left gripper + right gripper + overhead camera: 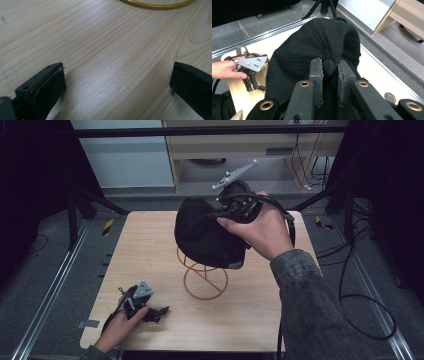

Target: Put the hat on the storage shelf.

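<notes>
A black cap (205,232) hangs over the top of a yellow wire stand (205,282) at the middle of the wooden table (150,245). My right gripper (220,215) comes at it from the back right and is shut on the cap's crown. In the right gripper view the jaws pinch the fabric around the top button of the cap (312,45), at my right gripper (330,68). My left gripper (161,311) rests low on the table near the front left corner, open. Its jaws stand wide apart over bare wood at my left gripper (117,82), with the stand's base ring (155,5) ahead.
Metal rails (50,285) run along both sides of the table. Black cables (365,310) lie on the floor at the right. A light wooden cabinet (240,155) stands behind the table. Dark frame posts flank the back corners.
</notes>
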Demonstrator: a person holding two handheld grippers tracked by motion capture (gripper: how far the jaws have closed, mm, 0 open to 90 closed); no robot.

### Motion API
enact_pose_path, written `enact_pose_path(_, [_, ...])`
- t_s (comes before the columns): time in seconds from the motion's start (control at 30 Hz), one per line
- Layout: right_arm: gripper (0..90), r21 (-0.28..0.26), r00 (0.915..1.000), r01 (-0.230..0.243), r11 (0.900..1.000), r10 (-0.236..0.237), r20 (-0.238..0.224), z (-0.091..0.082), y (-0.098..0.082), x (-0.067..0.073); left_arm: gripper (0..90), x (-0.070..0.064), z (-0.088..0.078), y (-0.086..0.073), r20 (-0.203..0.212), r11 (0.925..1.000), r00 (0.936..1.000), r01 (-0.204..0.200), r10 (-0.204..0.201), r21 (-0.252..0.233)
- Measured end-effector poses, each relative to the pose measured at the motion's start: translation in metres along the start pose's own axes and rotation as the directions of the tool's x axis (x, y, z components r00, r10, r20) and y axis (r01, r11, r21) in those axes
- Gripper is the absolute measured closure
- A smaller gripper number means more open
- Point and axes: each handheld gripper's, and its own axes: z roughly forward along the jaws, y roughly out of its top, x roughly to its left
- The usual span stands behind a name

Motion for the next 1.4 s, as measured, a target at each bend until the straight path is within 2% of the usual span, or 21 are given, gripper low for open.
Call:
enact_pose_path(0.4, [77.1,0.049,0.9999,0.016,0.999,-0.016,-0.006,0.017,-0.002,0.006,0.0,0.000,0.000,0.000,0.002,1.0000,1.0000,-0.001,0.001,0.000])
enact_pose_path(0.83, [76.7,0.068,0.9994,0.029,0.997,-0.028,-0.021,0.040,0.003,0.011,0.0,0.000,0.000,0.000,0.002,1.0000,1.0000,0.000,0.000,0.000])
enact_pose_path(1.23, [76.1,0.109,0.9991,0.033,0.993,-0.030,-0.029,0.059,0.008,0.013,0.0,0.000,0.000,0.000,0.002,1.0000,1.0000,0.000,0.000,0.000])
enact_pose_path(1.4, [75.8,0.104,0.9991,0.033,0.994,-0.029,-0.032,0.063,0.008,0.015,0.0,0.000,0.000,0.000,0.002,1.0000,1.0000,0.000,0.000,0.000])
